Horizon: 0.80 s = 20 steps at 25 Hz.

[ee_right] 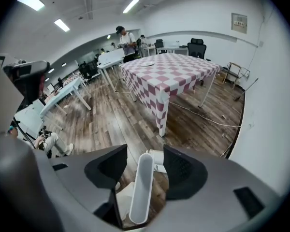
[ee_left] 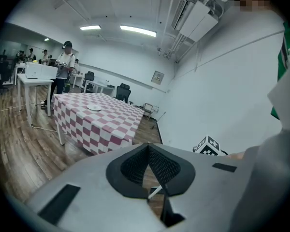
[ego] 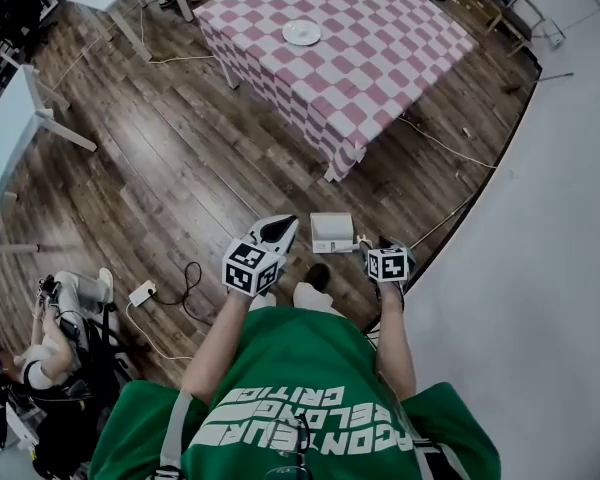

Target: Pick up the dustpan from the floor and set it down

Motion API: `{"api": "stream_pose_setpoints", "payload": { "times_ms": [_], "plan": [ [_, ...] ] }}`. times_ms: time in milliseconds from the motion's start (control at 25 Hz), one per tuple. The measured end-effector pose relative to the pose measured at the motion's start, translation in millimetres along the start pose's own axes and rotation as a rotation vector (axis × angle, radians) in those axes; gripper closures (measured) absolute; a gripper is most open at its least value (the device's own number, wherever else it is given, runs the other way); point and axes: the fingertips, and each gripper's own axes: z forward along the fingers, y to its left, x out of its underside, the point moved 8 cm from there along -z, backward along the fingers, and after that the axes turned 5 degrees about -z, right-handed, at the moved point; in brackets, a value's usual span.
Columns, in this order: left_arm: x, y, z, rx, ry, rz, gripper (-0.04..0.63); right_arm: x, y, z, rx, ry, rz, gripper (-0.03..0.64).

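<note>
- The right gripper (ee_right: 144, 154) is pointed steeply down over the dustpan's handle (ee_right: 139, 192). This white bar stands between the widely spread fingers (ee_right: 108, 166) and is pinched by neither pad (so the dustpan is judged to rest under its own weight).
- The handle is seen as a smooth, round-ended plastic strip, and the finely ribbed black pads are suited to gripping it.
- The left gripper (ee_left: 148, 148) is held nearer to level and off to the side, its fingers pressed together on nothing, so it is held clear of the work.
- The dustpan (ego: 332, 232) is found on the wood-plank floor (ego: 180, 158) just ahead of the person's feet, between the two grippers in the head view; its pan is boxy and pale.
- Farther off, a worktop (ego: 380, 58) draped in a pink-and-white checked cloth is seen, with a round white plate (ego: 302, 32) set on it.
</note>
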Motion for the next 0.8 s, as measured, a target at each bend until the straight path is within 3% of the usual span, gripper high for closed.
{"api": "stream_pose_setpoints", "payload": {
  "times_ms": [240, 800],
  "plan": [
    [2.0, 5.7, -10.8, -0.026, 0.006, 0.002, 0.592, 7.6, -3.6, 45.8, 0.033, 0.158, -0.016, 0.394],
    [4.8, 11.9, -23.6, -0.080, 0.032, 0.021, 0.592, 24.0, -9.4, 111.8, 0.001, 0.424, -0.040, 0.396]
  ]
}}
